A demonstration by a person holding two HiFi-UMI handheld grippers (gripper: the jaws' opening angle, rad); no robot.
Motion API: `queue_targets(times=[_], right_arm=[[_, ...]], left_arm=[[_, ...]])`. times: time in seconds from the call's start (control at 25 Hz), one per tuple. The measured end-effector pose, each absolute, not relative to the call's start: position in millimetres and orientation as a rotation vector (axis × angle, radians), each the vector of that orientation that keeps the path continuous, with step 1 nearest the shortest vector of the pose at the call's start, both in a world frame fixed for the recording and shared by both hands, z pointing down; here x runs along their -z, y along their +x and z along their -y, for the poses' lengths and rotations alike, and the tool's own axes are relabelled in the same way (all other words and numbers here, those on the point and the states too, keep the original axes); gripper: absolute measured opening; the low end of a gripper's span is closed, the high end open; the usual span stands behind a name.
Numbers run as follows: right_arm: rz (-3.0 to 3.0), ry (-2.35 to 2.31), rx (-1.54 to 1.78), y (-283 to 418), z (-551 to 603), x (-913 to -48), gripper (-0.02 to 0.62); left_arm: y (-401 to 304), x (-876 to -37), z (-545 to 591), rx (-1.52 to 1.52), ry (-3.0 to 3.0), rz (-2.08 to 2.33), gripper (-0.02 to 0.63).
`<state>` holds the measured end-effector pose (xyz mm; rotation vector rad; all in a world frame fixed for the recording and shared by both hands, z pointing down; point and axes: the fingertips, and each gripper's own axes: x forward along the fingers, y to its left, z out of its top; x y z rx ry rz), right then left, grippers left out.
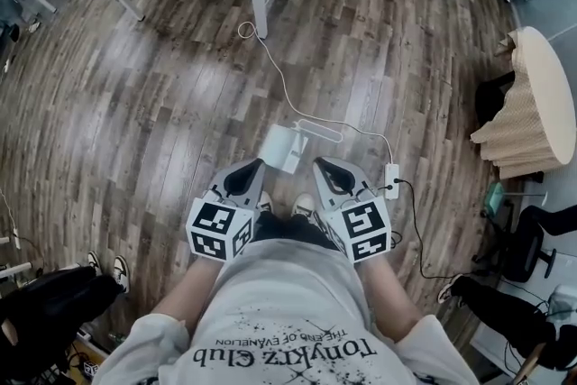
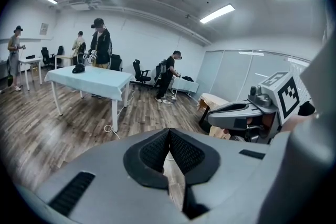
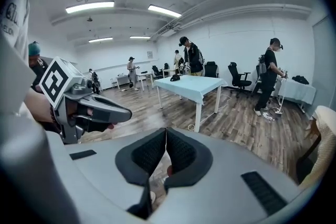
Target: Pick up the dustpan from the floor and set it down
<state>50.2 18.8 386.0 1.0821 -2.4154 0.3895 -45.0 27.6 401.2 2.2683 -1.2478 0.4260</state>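
Left claw (image 1: 257, 167): sitting closed, gripping nothing | right claw (image 1: 321, 165): sitting closed, empty | dustpan (image 1: 284, 147): lying untouched on floor (image 1: 162, 104), between both claw tips | reading: claws are flanking it, probably lining up; needing opening before any grasp.

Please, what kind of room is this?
Probably an open office or lab workroom: a long table with a pale blue cover, black swivel office chairs, and white strip lights on the ceiling.

Right claw (image 3: 166, 130) pressed closed, pointing toward the table (image 3: 195, 84).
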Motion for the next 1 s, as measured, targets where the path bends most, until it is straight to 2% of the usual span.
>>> queue_targets(times=[1.0], right_arm=[[2.426,1.121,-0.449,72.7,-20.0,-384.4,0.026]], left_arm=[[-37.4,-396.2,-29.1,-0.422,2.257,1.275,0.023]])
